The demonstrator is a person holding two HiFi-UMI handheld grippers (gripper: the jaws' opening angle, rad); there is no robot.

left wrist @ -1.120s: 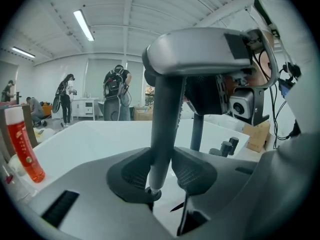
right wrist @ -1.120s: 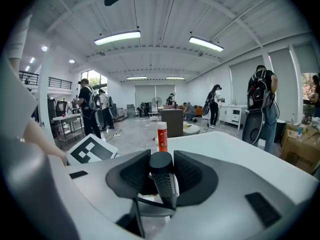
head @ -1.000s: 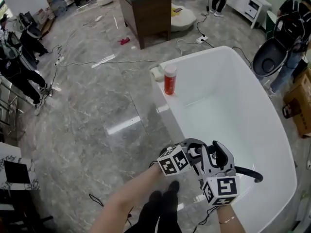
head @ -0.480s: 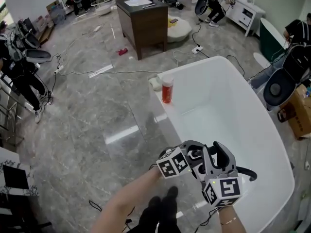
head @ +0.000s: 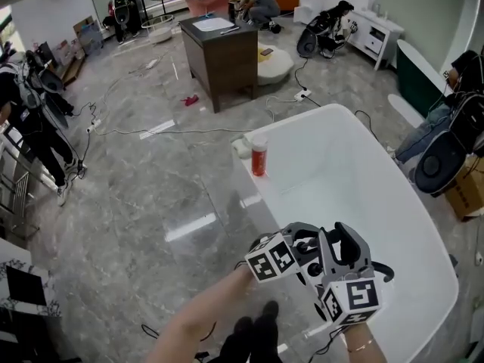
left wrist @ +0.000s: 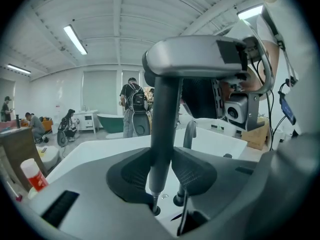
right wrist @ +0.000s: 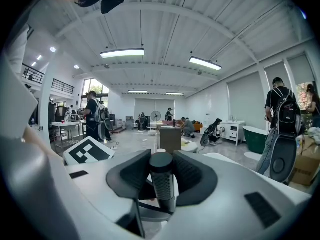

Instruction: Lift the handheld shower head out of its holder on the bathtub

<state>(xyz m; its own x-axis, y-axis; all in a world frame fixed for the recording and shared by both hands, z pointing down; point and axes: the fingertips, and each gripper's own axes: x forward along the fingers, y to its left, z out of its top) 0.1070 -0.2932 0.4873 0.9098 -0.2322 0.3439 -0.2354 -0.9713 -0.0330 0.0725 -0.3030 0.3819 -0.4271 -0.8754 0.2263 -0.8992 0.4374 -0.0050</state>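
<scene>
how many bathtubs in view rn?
2. The white bathtub lies directly below the camera, with a red bottle on its rim. A dark green bathtub stands at the far right of the room. More may be out of view.

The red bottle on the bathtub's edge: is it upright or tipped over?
Upright: the red bottle stands on the bathtub rim, its white cap on top.

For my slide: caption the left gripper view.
Left gripper clamped on the grey shower head, with the white bathtub behind.
</scene>
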